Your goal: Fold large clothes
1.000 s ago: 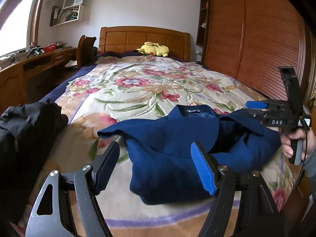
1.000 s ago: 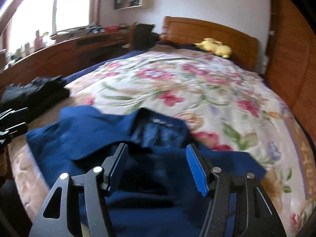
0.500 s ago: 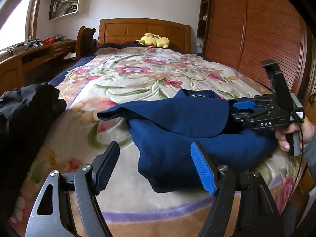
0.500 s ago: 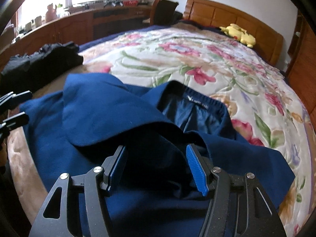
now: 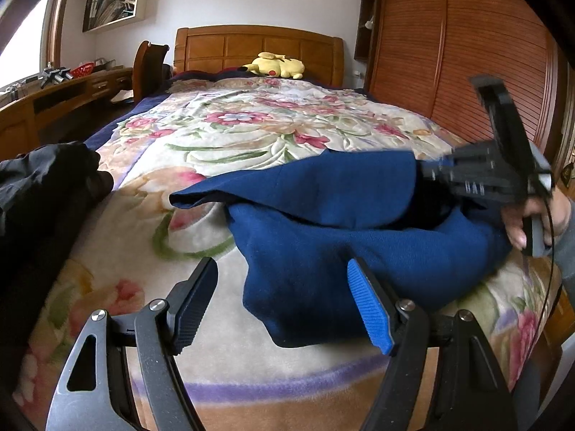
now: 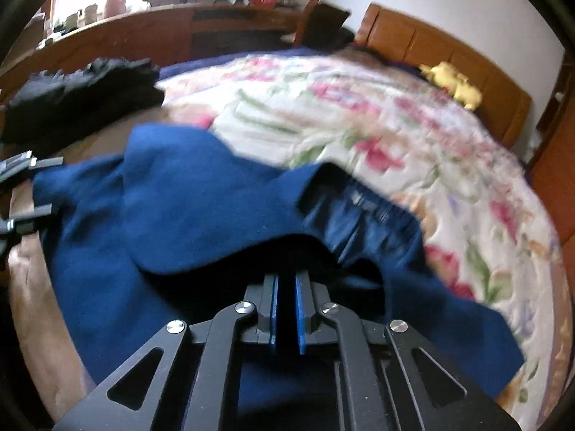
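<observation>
Fabric fills my right claw (image 6: 286,314): its jaws have just been closing and now pinch a fold of the blue coat (image 6: 187,212), with only a thin strip of cloth between the blue pads. The coat's collar and label lie just ahead of that claw, slightly to its right, and the rest of the coat spreads out to its left over the floral bedspread (image 6: 359,107). My left claw (image 5: 284,305) hangs with its jaws wide apart and nothing between them; the coat's lower corner lies just ahead of its right finger, on the bedspread. From the left view I see a hand (image 5: 535,215) gripping the right claw's handle. Left of both claws sits a black heap of clothes (image 5: 39,186).
</observation>
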`<state>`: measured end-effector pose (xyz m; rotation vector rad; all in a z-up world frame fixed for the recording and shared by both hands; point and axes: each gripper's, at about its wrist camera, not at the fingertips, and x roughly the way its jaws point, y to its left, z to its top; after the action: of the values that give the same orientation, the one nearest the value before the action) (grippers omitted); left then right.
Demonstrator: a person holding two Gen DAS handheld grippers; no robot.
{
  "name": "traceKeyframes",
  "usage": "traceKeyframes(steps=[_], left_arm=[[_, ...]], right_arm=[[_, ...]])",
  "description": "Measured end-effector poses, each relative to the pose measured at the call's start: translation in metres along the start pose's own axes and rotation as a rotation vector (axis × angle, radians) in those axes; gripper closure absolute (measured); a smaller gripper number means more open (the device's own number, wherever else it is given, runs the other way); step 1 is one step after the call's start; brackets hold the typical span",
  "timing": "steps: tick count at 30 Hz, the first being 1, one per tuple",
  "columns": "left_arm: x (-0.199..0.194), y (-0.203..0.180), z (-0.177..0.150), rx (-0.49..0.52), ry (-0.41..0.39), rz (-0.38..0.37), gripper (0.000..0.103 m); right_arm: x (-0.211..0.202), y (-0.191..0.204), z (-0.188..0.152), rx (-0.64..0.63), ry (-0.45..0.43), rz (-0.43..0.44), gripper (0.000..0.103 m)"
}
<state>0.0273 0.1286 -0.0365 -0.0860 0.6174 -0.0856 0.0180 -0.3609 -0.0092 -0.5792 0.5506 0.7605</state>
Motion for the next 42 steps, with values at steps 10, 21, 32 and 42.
traceKeyframes(steps=[10, 21, 32, 42], left_arm=[[0.01, 0.0, -0.002, 0.007, 0.032, -0.008, 0.027], [0.012, -0.001, -0.002, 0.002, 0.044, -0.012, 0.027], [0.001, -0.005, 0.003, 0.007, -0.002, 0.014, 0.027], [-0.008, -0.013, 0.012, 0.005, -0.061, -0.011, 0.027]], right_arm=[[0.012, -0.021, 0.057, 0.018, -0.125, -0.187, 0.096], [0.083, -0.029, 0.092, 0.043, -0.095, -0.337, 0.096], [0.088, -0.035, 0.096, 0.186, -0.045, -0.255, 0.041], [0.03, -0.07, 0.053, 0.222, -0.067, -0.29, 0.04]])
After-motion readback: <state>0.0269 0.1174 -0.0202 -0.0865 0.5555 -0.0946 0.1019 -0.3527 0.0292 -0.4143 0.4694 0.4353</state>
